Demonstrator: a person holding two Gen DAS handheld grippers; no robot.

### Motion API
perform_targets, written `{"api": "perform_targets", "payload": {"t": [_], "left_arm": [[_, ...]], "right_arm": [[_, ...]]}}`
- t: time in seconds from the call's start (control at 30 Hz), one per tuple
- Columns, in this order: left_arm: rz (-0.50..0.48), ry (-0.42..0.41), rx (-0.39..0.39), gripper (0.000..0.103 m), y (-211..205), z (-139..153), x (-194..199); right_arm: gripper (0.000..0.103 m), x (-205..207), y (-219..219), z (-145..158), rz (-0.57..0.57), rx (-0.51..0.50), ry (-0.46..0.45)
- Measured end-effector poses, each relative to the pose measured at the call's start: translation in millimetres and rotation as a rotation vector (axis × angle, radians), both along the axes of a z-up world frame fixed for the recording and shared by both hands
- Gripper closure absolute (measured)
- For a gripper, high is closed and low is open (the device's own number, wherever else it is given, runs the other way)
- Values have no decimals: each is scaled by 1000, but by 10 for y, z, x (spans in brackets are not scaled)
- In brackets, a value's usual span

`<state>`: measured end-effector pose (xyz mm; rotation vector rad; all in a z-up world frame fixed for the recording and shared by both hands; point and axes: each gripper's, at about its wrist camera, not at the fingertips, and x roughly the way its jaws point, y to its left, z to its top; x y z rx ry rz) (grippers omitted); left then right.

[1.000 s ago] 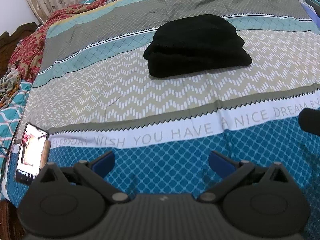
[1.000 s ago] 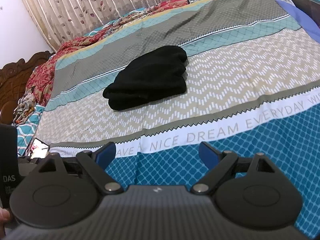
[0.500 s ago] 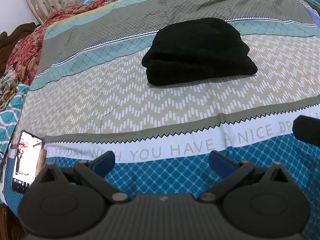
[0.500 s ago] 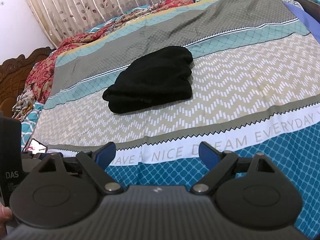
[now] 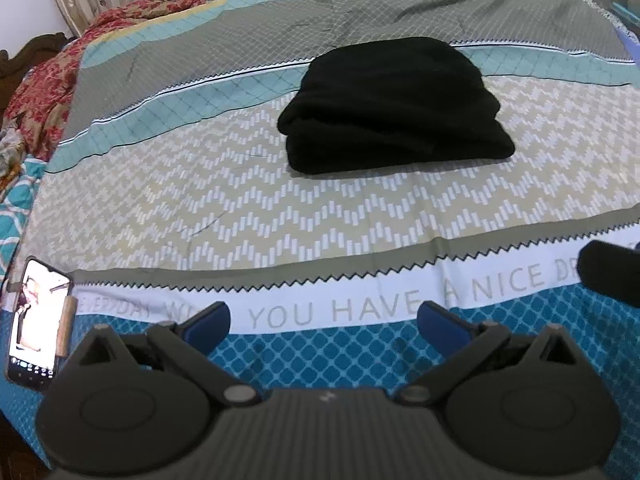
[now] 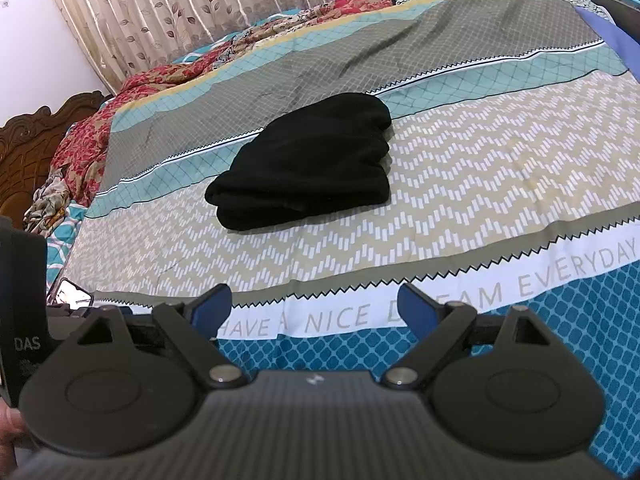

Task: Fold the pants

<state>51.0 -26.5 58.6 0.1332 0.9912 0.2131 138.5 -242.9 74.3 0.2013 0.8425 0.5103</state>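
Observation:
The black pants (image 5: 394,106) lie folded into a compact stack on the patterned bedspread (image 5: 240,200), mid-bed; the right wrist view shows the same pants (image 6: 308,164) from further right. My left gripper (image 5: 324,322) hovers open over the blue band near the front edge, well short of the pants, nothing between its blue pads. My right gripper (image 6: 316,308) is open too, empty, above the lettered white stripe, and its dark body (image 5: 612,272) pokes in at the right edge of the left wrist view.
A lit phone (image 5: 38,326) rests at the bed's front left corner, also seen as the phone (image 6: 72,294) in the right view. Crumpled red floral bedding (image 6: 84,140) and a carved wooden headboard (image 6: 28,152) lie left; curtains (image 6: 200,12) hang behind.
The left gripper's view has shifted slightly, so the pants sit a bit further right and lower. The right view has hardly changed. Both grippers stay open and empty.

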Motion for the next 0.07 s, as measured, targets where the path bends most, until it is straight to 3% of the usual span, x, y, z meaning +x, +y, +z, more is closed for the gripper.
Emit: {"api": "perform_targets", "payload": {"t": [0.07], "left_arm": [[-8, -6, 0, 0, -17, 3, 1]], "right_arm": [[11, 1, 13, 2, 10, 0, -6]]}}
